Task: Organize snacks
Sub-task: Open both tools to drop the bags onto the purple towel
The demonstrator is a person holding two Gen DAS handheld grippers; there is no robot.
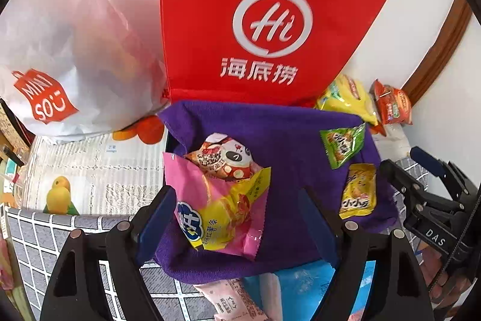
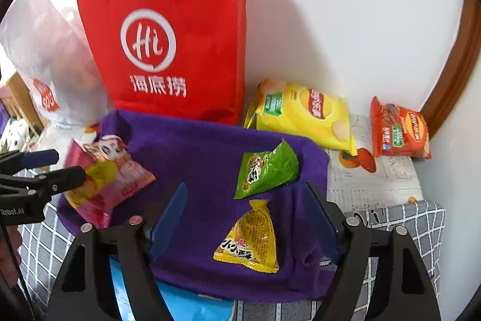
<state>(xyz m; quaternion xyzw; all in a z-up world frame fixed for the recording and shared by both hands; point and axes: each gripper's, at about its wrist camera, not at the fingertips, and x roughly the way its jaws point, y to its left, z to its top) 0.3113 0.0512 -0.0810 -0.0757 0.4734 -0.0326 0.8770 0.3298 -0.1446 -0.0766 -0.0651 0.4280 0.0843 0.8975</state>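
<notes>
Left wrist view is showing the left gripper (image 1: pixel 237 218) standing wide open over a purple towel-lined basket (image 1: pixel 288 134), its blue pads clear of the pink and yellow sweet-potato snack packet (image 1: pixel 219 209) lying between them; nothing is being held. That packet is lying in the basket's left half, its long axis running from the near rim toward the far rim, and a round panda-faced snack pouch (image 1: pixel 225 158) is sitting at its far end, partly tucked against it. Right wrist view is showing the right gripper (image 2: pixel 249 227), also spread wide and gripping nothing, hanging above the basket's right half. Beneath it a small yellow crinkled snack packet (image 2: pixel 249 236) is lying flat, its pinched end pointing toward the far rim and its wide printed end toward the near rim. Just beyond it a small green snack packet (image 2: pixel 264 167) is leaning against the basket's right wall, tilted, its long axis slanting toward the far right corner. Behind the basket a red fabric tote bag (image 2: pixel 168 29) is standing upright against the wall, with a white plastic shopping bag (image 1: pixel 69 50) beside it. Outside the basket, at the table's far right corner, a large yellow crisp bag (image 2: pixel 303 113) and a smaller orange crisp bag (image 2: pixel 399 131) are resting on the printed tablecloth (image 2: pixel 375 176).
</notes>
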